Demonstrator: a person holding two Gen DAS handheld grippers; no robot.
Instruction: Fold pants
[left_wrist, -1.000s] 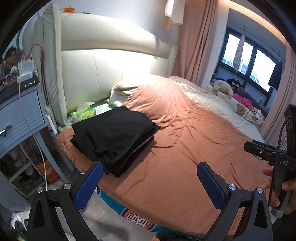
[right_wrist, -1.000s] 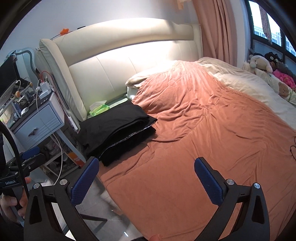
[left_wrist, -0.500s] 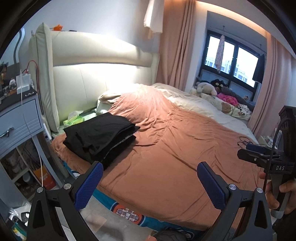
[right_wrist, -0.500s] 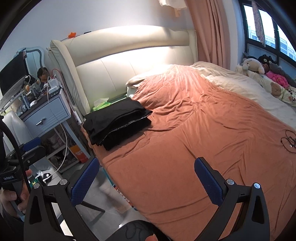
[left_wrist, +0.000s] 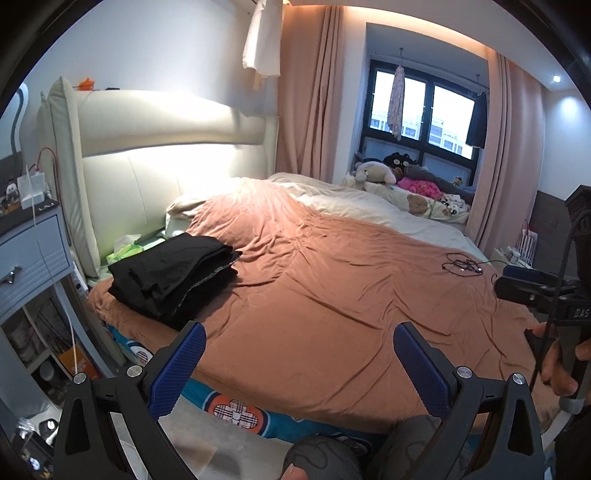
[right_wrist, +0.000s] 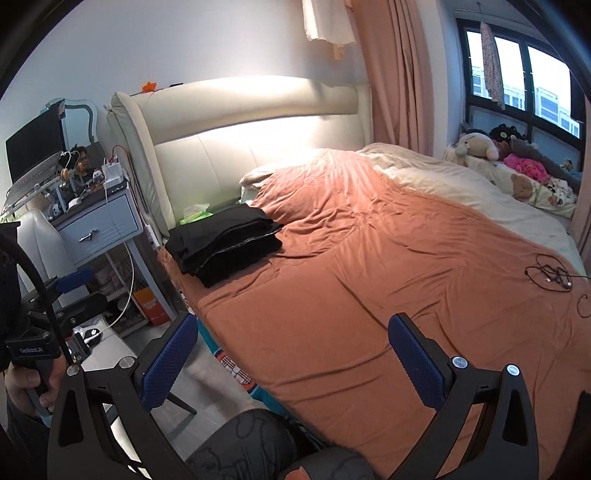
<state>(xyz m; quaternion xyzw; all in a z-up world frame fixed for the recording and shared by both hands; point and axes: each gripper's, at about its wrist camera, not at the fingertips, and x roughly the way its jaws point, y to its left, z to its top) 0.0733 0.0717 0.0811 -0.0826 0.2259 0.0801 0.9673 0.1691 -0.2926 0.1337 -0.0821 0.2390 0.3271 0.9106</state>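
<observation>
Both grippers, left gripper (left_wrist: 299, 363) and right gripper (right_wrist: 291, 354), hover level off the bed's (right_wrist: 369, 295) near edge, jaws spread, empty. Folded black pants (left_wrist: 173, 273) lie at ten o'clock, near the headboard (left_wrist: 177, 155).

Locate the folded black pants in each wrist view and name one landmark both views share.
Left wrist: folded black pants at left of centre, on the bed's near corner.
Right wrist: pants left of centre, at the same corner.
Shared landmark: cream headboard behind them.

Both wrist views face the bed (left_wrist: 332, 295) from its foot; shared: folded pants (right_wrist: 225, 242), headboard (left_wrist: 166, 147)
</observation>
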